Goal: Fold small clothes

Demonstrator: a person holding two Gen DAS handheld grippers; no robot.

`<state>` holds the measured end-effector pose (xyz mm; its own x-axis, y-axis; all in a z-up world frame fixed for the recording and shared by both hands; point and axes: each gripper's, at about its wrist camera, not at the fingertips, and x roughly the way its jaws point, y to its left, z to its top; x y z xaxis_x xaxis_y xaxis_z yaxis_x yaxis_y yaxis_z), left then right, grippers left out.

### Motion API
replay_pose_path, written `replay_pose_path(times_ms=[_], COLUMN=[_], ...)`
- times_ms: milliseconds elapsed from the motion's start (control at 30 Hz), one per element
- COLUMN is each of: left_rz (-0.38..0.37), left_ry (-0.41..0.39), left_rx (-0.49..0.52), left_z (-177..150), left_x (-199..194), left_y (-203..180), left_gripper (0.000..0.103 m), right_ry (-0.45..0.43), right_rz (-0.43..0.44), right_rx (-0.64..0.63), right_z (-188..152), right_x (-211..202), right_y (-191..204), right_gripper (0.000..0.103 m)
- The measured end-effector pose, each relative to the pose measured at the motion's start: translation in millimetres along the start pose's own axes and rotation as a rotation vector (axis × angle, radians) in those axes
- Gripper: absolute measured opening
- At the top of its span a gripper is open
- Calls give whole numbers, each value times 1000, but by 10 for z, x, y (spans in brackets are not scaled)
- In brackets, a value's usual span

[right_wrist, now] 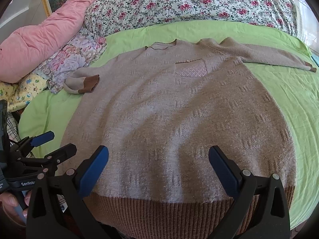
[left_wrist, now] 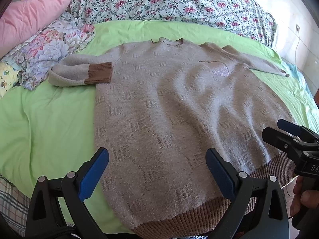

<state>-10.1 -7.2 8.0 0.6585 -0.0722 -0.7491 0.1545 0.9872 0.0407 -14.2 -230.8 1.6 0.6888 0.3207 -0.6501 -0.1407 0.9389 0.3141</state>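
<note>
A beige knit sweater (left_wrist: 169, 109) with brown ribbed hem and cuffs lies flat, front up, on a green sheet (left_wrist: 39, 119); it also shows in the right wrist view (right_wrist: 169, 109). Its left sleeve (left_wrist: 79, 73) is folded back on itself, brown cuff at the body's edge. Its right sleeve (right_wrist: 275, 59) stretches out to the right. My left gripper (left_wrist: 157, 171) is open and empty above the hem's left part. My right gripper (right_wrist: 158, 171) is open and empty above the hem's middle; it also shows at the right edge of the left wrist view (left_wrist: 279, 131).
A floral quilt (left_wrist: 169, 2) lies along the back of the bed. A pink duvet (left_wrist: 30, 12) and flowered pillows (left_wrist: 49, 49) sit at the back left. A checked cloth (left_wrist: 12, 203) hangs at the near left edge. A wall with a cable (left_wrist: 297, 43) stands at right.
</note>
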Motion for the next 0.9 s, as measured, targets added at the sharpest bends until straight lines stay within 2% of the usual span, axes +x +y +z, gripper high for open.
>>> replay_pose_path(times_ms=[700,900], left_rz=[4,-1], left_ry=[8,5], left_rx=[2,11], left_z=[12,84], left_x=[12,46], left_y=[-25,-46], left_gripper=[98,98], right_ry=[-8,-9], right_rz=[15,17], right_rx=[16,41], right_z=[6,54], right_x=[-22,-16], right_y=[0,-118], right_gripper=[100,100])
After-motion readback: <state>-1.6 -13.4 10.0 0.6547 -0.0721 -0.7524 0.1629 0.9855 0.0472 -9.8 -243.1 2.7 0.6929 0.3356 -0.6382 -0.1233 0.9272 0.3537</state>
